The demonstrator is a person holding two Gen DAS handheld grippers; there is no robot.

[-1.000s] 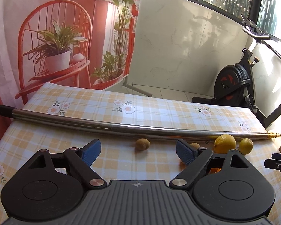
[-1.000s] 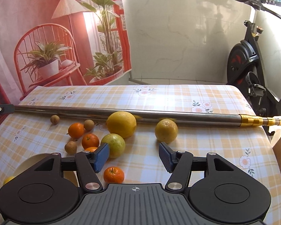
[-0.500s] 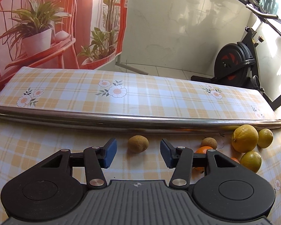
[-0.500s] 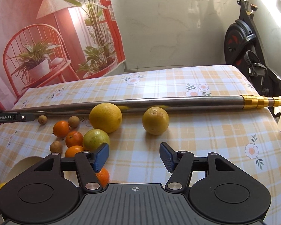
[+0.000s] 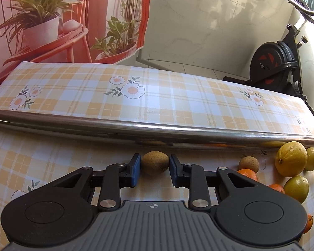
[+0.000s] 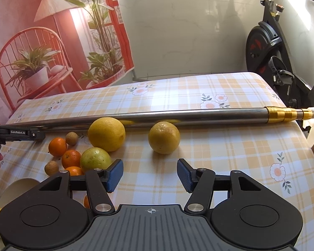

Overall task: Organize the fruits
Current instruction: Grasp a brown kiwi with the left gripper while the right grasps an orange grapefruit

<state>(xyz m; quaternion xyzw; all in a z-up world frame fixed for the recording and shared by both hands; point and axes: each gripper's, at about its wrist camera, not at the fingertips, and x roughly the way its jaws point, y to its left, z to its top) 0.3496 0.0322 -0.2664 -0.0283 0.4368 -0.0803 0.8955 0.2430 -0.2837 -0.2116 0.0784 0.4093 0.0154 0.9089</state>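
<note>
Our left claw (image 5: pixel 155 168) has dropped in and snapped shut on the small brown fruit (image 5: pixel 155 162), now pinched between its blue pads just short of the steel pole (image 5: pixel 157 132). First pick secured! Our right claw (image 6: pixel 150 174) hangs half open, closing slightly, empty, the yellow orange (image 6: pixel 164 137) just ahead.

A long pole (image 5: pixel 157 132) lies across the table (image 5: pixel 178 102) from left to right. Just near of it sits a small fruit (image 5: pixel 155 162), between the fingers (image 5: pixel 134 170) of the left gripper (image 5: pixel 155 170). More fruits (image 5: pixel 291 162) sit in a bunch to the right. A bowl (image 6: pixel 16 188) stands at the near left.
</note>
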